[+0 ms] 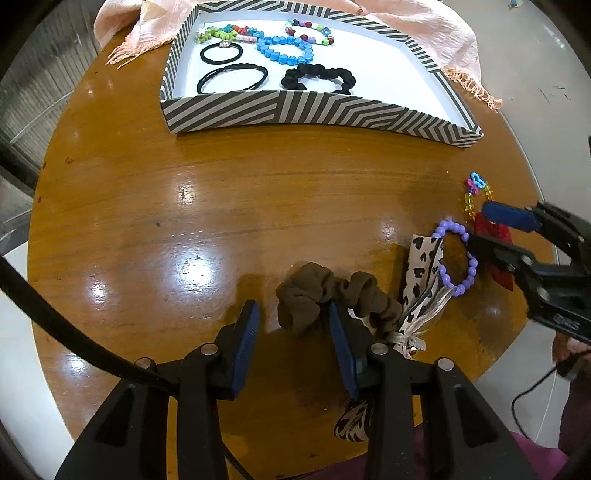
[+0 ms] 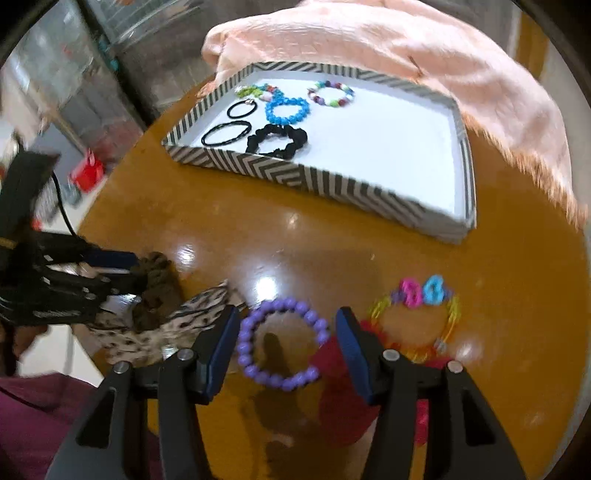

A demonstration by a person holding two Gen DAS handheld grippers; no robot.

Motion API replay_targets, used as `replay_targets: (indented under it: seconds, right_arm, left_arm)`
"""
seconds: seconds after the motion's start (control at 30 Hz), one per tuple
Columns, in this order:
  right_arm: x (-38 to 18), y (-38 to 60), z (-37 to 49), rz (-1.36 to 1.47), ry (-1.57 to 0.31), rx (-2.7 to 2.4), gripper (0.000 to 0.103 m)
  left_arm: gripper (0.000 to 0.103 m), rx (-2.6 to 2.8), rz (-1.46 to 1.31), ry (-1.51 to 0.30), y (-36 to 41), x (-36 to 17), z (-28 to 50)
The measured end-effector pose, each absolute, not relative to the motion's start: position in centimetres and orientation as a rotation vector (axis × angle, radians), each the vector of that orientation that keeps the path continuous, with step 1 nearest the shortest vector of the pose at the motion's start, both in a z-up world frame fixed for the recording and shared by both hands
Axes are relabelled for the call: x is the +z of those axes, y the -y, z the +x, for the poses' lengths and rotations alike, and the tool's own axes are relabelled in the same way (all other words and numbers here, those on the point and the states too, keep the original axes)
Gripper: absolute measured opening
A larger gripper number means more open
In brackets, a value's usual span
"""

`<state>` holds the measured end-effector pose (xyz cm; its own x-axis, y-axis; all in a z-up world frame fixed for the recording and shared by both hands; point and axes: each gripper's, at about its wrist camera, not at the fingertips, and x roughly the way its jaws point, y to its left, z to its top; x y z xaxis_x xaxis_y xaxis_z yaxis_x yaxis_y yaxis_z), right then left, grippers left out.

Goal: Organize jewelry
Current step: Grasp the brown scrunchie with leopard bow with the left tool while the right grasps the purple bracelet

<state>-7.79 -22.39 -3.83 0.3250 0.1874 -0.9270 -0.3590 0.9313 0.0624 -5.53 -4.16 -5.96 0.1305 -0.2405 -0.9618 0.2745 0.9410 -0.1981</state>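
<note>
Your left hand-held gripper (image 1: 291, 325) sits low over the near edge of the table (image 1: 221, 206) with its blue-padded fingers spread apart. The right finger presses into the folds of the brown scrunchie (image 1: 314, 295), while the left finger stands clear of it over bare wood, so nothing is clamped.

Your right hand-held gripper (image 2: 288, 332) is also spread wide. Between its fingers lies the purple bead bracelet (image 2: 282, 343), flat on the table and partly over a red cloth piece (image 2: 332, 369); neither finger visibly closes on it.

Just right of that bracelet lies a yellow and orange chain bracelet (image 2: 452, 317) with pink and blue charms. To the left, beside the brown scrunchie, lies a leopard-print hair tie (image 2: 184, 325), touching the scrunchie.

On the far side of the table stands the striped box (image 1: 295, 110), with a white floor. Gathered in its far left part are two thin black hair bands (image 1: 232, 75), a black scrunchie (image 1: 319, 75), a blue bead bracelet (image 1: 286, 50), a multicoloured bead bracelet (image 1: 310, 31) and a green and mixed bead string (image 1: 221, 33). The right half of the box floor is bare.

A peach scarf (image 2: 406, 48) is draped behind and around the far right side of the box.
</note>
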Motion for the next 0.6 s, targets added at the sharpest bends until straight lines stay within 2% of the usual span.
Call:
replay_targets:
  seconds: [0.03,0.07,0.57,0.6]
  right_arm:
    - [-4.2,22.2,-7.5,-0.205,-1.202,0.364,0.032]
    - [-4.5,22.1,-7.4,-0.228,-1.217,0.374,0.024]
    - [-6.5,21.4,-6.9,-0.366,-1.244,0.442,0.024]
    - [-6.5,21.4,-7.0,-0.364,-1.238,0.441,0.021]
  left_arm:
    - [0.04,-0.373,0.029,-1.392,4.2,-6.0,-5.5]
    - [0.04,-0.371,0.027,-1.392,4.1,-5.9,-5.4]
    - [0.04,-0.363,0.026,-1.381,4.4,-6.0,-5.0]
    - [0.038,-0.37,0.03,-1.374,4.5,-5.9,-5.0]
